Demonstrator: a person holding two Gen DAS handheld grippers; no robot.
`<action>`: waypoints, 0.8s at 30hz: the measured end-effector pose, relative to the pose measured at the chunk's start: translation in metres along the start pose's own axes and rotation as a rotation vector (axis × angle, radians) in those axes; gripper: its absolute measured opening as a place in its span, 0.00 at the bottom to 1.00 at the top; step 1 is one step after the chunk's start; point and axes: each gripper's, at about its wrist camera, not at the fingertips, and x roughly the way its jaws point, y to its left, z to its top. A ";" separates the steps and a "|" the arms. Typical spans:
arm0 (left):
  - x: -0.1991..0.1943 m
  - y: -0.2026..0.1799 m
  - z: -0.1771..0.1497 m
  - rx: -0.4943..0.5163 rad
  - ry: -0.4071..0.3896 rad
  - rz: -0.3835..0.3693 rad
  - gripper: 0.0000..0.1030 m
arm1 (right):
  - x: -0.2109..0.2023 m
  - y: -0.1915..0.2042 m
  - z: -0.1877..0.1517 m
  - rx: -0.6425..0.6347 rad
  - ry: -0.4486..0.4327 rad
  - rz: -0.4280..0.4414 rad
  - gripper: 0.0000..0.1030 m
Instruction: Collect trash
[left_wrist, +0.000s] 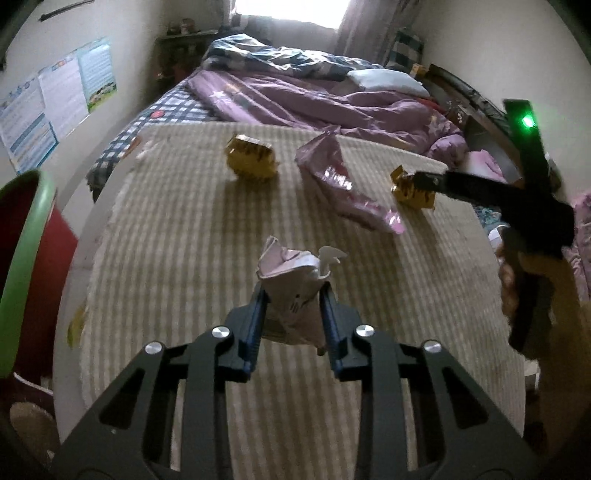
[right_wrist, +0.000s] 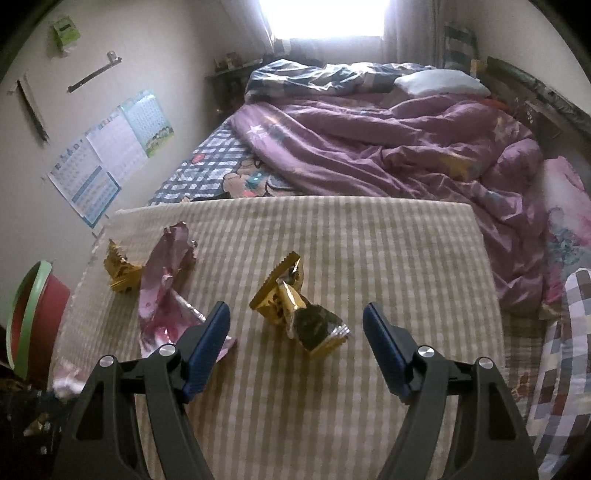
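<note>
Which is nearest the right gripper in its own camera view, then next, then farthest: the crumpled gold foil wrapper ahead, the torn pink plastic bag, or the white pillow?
1. Crumpled gold foil wrapper, between the open right gripper's fingers.
2. Torn pink plastic bag, to the left.
3. White pillow, far back on the bed.

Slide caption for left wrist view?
Left gripper shut on crumpled paper wrapper on striped blanket; gold wrappers beyond.

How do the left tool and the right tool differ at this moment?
The left tool is shut on a crumpled white paper; the right tool is open and holds nothing. The left tool's pads press the paper from both sides; the right tool's pads stand wide apart, either side of a gold wrapper without touching it. Both hang over the striped blanket and point downward.
</note>
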 end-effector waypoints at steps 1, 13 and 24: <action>-0.001 0.000 -0.004 -0.004 0.005 0.004 0.27 | 0.004 0.000 0.000 0.000 0.007 0.002 0.70; -0.006 -0.008 -0.026 0.034 -0.009 0.040 0.55 | 0.013 0.015 -0.014 -0.038 0.053 0.013 0.16; -0.021 -0.001 -0.031 0.034 -0.132 0.144 0.95 | -0.015 0.024 -0.039 -0.020 0.040 0.065 0.16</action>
